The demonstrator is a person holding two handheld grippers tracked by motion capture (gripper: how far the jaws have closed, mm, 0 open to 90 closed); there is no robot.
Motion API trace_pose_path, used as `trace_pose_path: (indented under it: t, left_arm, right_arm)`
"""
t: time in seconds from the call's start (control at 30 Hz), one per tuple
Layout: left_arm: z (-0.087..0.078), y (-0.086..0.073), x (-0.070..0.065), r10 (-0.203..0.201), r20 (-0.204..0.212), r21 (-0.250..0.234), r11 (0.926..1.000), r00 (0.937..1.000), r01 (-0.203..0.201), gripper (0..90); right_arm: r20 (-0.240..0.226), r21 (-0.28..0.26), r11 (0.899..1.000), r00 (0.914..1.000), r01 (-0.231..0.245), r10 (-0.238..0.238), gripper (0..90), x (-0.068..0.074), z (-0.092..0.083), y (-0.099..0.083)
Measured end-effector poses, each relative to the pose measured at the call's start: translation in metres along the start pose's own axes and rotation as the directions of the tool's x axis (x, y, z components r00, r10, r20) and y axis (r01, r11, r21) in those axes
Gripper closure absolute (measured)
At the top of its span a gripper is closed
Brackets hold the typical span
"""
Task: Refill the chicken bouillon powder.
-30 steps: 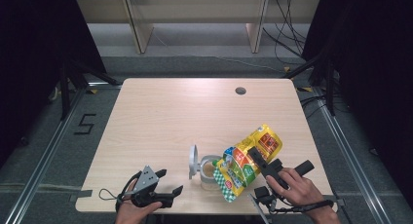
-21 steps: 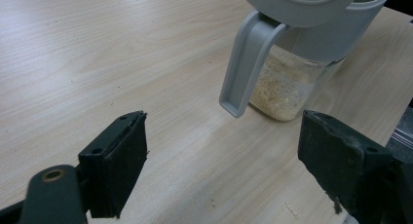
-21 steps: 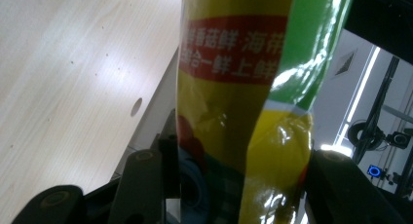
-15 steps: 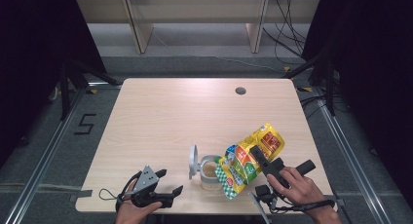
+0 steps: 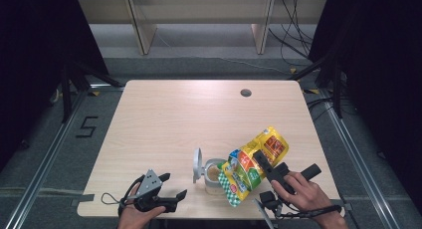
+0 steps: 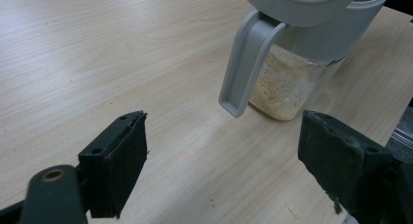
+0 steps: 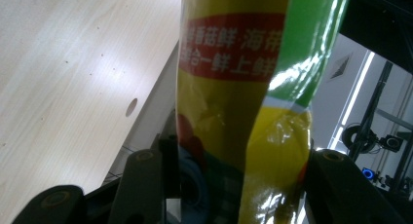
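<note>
A clear jar (image 5: 214, 177) with pale granules in it stands near the table's front edge, its grey lid (image 5: 197, 165) flipped up on the left side. A yellow and green snack bag (image 5: 251, 164) is tilted with its lower end over the jar's mouth. My right gripper (image 5: 259, 159) is shut on this bag, and the bag (image 7: 234, 87) stands between the jaws of the right gripper (image 7: 238, 185). My left gripper (image 5: 173, 185) rests open on the table left of the jar. Beyond the empty left gripper (image 6: 219, 170) is the jar (image 6: 287, 87) with its grey latch (image 6: 246, 63).
The wooden table (image 5: 174, 114) has a round cable hole (image 5: 245, 93) near its far edge. Wooden shelving stands behind the table. A figure "5" (image 5: 85, 127) is marked on the floor at the left, and metal rails run along both sides.
</note>
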State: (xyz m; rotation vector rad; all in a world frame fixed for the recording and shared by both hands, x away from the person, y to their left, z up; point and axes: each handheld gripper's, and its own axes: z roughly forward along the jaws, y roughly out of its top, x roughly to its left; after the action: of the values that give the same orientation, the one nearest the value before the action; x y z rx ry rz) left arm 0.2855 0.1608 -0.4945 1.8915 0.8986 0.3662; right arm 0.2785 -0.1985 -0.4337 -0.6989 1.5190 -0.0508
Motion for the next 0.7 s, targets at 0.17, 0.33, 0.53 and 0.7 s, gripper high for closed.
trace_pose_path:
  t: [0.17, 0.33, 0.53, 0.7]
  left_arm:
    - [-0.0002, 0.0001, 0.0001, -0.002, -0.001, -0.002, 1.0000, 1.0000, 0.002, 17.9]
    - [-0.0003, 0.0002, 0.0001, -0.001, -0.001, -0.001, 1.0000, 1.0000, 0.001, 17.9]
    - [-0.0005, 0.0002, 0.0000, -0.002, -0.002, -0.001, 1.0000, 1.0000, 0.002, 17.9]
    - [-0.0005, 0.0002, 0.0000, -0.002, -0.002, -0.001, 1.0000, 1.0000, 0.002, 17.9]
  right_arm:
    - [-0.011, -0.005, 1.000, 0.9999, 0.003, -0.003, 57.9, 0.0018, 0.0012, 0.0004]
    - [-0.010, -0.008, 1.000, 0.9999, 0.002, -0.002, 57.9, 0.0013, 0.0012, 0.0002]
    - [-0.004, -0.007, 1.000, 0.9999, -0.010, 0.010, 58.0, 0.0021, 0.0007, -0.0003]
    - [-0.008, -0.011, 1.000, 1.0000, -0.006, 0.006, 58.1, 0.0024, 0.0009, -0.0004]
